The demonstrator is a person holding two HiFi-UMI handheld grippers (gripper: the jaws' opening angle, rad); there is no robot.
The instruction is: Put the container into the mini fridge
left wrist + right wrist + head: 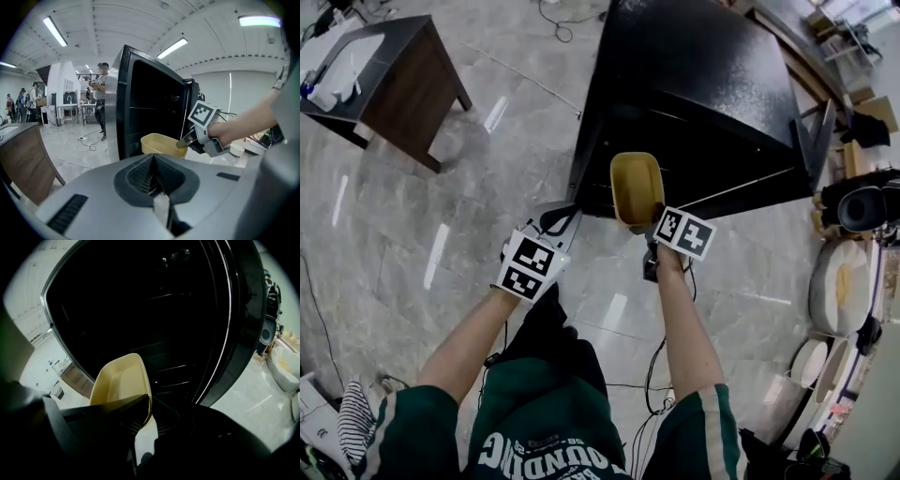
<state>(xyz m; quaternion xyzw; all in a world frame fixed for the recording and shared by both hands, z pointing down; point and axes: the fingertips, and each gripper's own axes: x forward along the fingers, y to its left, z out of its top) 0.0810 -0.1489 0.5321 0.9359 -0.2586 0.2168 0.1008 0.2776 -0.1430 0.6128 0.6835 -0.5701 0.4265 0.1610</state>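
Note:
The black mini fridge [694, 84] stands on the floor ahead with its door [814, 141] swung open to the right. My right gripper [649, 223] is shut on the near rim of an empty yellow container [636, 186], which it holds level just in front of the fridge opening. In the right gripper view the container [123, 380] points into the dark interior [159, 310], and the right gripper [143, 409] pinches its edge. My left gripper [551, 225] hangs lower left of the fridge, shut and empty. From the left gripper view [154, 180] I see the container [161, 143] and the fridge [140, 108].
A dark wooden table [398, 80] stands at the far left. Cables [661, 384] trail over the glossy tiled floor. Round white objects [839, 286] and a black device [862, 208] crowd the right side. People [101, 101] stand far off behind the fridge.

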